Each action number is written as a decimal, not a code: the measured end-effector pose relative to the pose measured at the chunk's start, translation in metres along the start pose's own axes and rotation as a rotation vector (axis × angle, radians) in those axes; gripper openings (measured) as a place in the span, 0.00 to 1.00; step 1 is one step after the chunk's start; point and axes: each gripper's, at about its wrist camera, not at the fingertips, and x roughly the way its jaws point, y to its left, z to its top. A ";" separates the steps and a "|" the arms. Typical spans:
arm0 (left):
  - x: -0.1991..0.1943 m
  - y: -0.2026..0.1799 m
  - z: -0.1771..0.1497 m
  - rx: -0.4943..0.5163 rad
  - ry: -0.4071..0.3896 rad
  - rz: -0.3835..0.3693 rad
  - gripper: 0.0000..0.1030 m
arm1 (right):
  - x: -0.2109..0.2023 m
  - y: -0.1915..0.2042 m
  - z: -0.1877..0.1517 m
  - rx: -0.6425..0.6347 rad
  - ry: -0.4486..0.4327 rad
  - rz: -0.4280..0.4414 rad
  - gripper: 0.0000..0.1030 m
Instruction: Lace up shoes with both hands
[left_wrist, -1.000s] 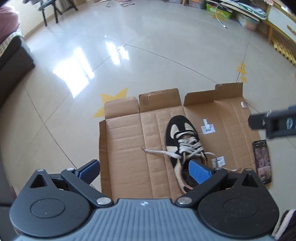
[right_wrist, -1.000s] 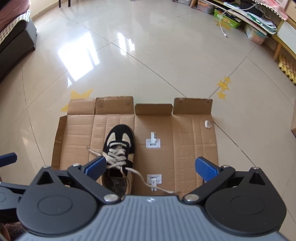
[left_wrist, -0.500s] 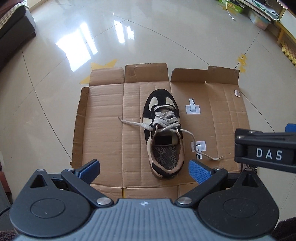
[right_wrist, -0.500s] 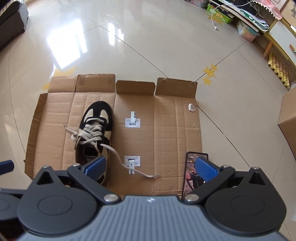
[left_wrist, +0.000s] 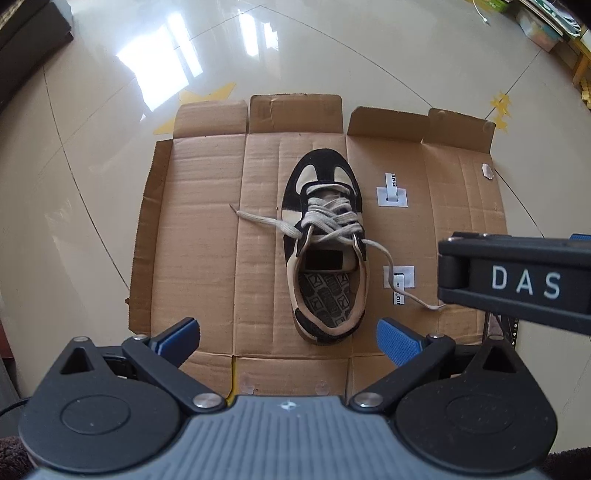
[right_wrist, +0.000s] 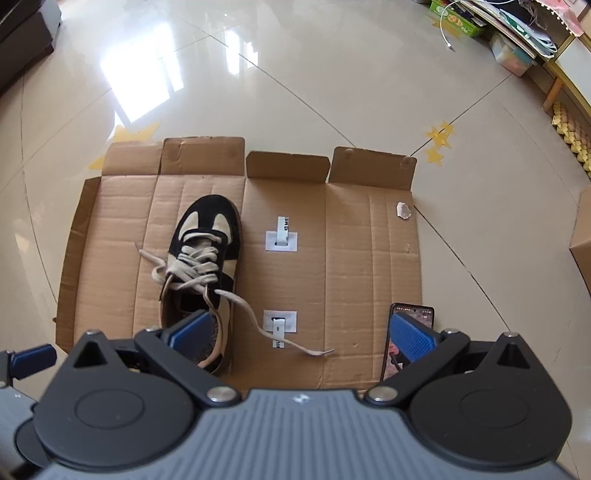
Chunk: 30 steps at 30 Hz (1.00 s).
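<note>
We held both tools above the near edge of a flattened cardboard sheet (left_wrist: 207, 229) spread on the glossy tiled floor (left_wrist: 332, 55), and neither touched anything. The left tool (left_wrist: 288, 334) had its blue pads spread wide and empty, and the right tool (right_wrist: 301, 330) was likewise spread with nothing between its pads. The task's shoe (left_wrist: 325, 251), a black and cream sneaker, lay on the cardboard with its toe pointing away from us and its heel nearest the tools. Its lace (left_wrist: 332, 218) was threaded in crossings over the tongue but untied. One loose end (left_wrist: 258, 219) trailed out to the left across the cardboard, and the other loose end (left_wrist: 402, 280) ran off to the right, passing over the nearer of two white tags (left_wrist: 399, 277) stuck to the sheet; the farther tag (left_wrist: 391, 192) sat just beside the toe area. In the right wrist view a phone (right_wrist: 417, 314) lay at the right near corner of the cardboard, partly behind the right pad, and a small crumpled scrap (right_wrist: 403, 211) rested near the far right corner. In the left wrist view the side of the right tool, lettered "DAS", crossed the right edge of the picture.
</note>
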 end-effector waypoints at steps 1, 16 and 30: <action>0.001 0.000 -0.001 -0.004 0.010 -0.004 0.99 | 0.001 0.000 -0.001 -0.001 0.006 0.003 1.00; -0.001 -0.005 -0.001 0.011 0.002 -0.006 0.99 | 0.006 -0.003 -0.005 0.010 0.032 0.013 1.00; -0.003 -0.008 -0.003 0.038 -0.014 0.004 0.99 | 0.009 -0.002 -0.006 0.005 0.047 0.024 1.00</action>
